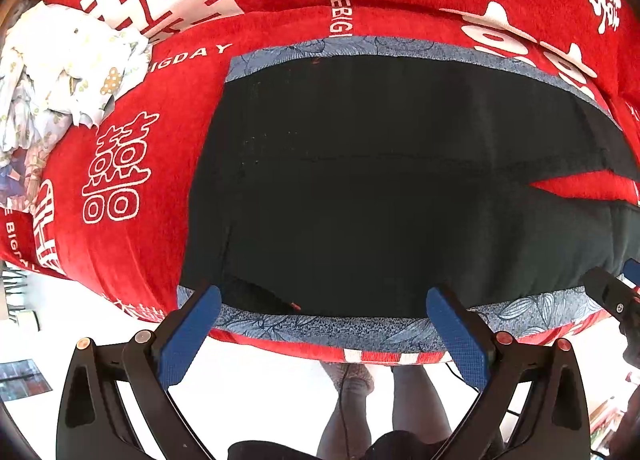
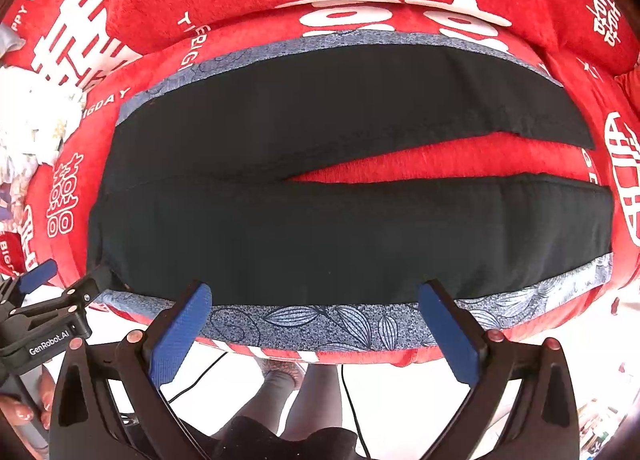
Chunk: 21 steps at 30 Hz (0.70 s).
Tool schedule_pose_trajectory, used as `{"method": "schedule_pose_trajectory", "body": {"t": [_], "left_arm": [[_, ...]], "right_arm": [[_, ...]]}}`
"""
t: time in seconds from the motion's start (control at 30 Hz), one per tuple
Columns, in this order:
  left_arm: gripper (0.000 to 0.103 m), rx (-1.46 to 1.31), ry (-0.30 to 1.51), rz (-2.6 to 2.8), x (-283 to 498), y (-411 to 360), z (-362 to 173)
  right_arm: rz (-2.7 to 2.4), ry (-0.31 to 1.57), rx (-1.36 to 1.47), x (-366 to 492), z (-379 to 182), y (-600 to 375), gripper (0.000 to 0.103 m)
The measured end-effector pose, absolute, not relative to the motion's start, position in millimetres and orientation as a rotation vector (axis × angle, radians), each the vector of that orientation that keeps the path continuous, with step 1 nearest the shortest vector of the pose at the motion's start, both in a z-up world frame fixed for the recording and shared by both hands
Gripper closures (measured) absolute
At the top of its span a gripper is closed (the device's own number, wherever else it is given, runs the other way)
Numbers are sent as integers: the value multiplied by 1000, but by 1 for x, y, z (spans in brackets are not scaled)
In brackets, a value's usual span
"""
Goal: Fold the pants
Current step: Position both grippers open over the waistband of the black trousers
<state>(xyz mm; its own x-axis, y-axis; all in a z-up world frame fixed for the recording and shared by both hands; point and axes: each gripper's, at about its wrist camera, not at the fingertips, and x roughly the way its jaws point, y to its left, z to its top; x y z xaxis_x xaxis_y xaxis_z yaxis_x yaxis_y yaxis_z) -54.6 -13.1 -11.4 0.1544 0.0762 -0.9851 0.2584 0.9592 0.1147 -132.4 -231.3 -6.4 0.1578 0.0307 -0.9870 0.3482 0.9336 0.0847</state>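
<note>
Black pants [image 1: 380,180] with a blue-grey floral side stripe [image 1: 340,326] lie flat on a red blanket [image 1: 132,148]. The waist is to the left and the legs run right. In the right wrist view the pants [image 2: 280,228] show a far leg [image 2: 400,100] and a near leg [image 2: 460,228] split apart, with red blanket between them. My left gripper [image 1: 324,324] is open, hovering over the near stripe close to the waist, holding nothing. My right gripper [image 2: 316,324] is open over the near leg's stripe. Each gripper shows at the edge of the other's view: right gripper [image 1: 618,280], left gripper [image 2: 68,280].
A crumpled white patterned cloth [image 1: 60,72] lies on the blanket left of the waist. The bed's near edge [image 2: 320,356] runs just under the grippers. Below it are a person's legs [image 2: 296,392], a black cable [image 2: 352,400] on the white floor, and a hand [image 2: 20,412].
</note>
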Motion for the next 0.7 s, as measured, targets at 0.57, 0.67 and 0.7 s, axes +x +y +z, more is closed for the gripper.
{"method": "schedule_pose_trajectory", "body": {"t": [0.57,0.67,0.7], "left_arm": [[0,287,1428,-133,-53,-2,-18],[0,289,1427,-137,-53,1,-19],[0,289,1428,-138,-53,2,-19]], "right_arm": [[-240,1399,312,-129,-6,-220,0],[-242,1399,311,-128,-6,-217,0],[-242,1400,311,-127,-7,-216,0]]}}
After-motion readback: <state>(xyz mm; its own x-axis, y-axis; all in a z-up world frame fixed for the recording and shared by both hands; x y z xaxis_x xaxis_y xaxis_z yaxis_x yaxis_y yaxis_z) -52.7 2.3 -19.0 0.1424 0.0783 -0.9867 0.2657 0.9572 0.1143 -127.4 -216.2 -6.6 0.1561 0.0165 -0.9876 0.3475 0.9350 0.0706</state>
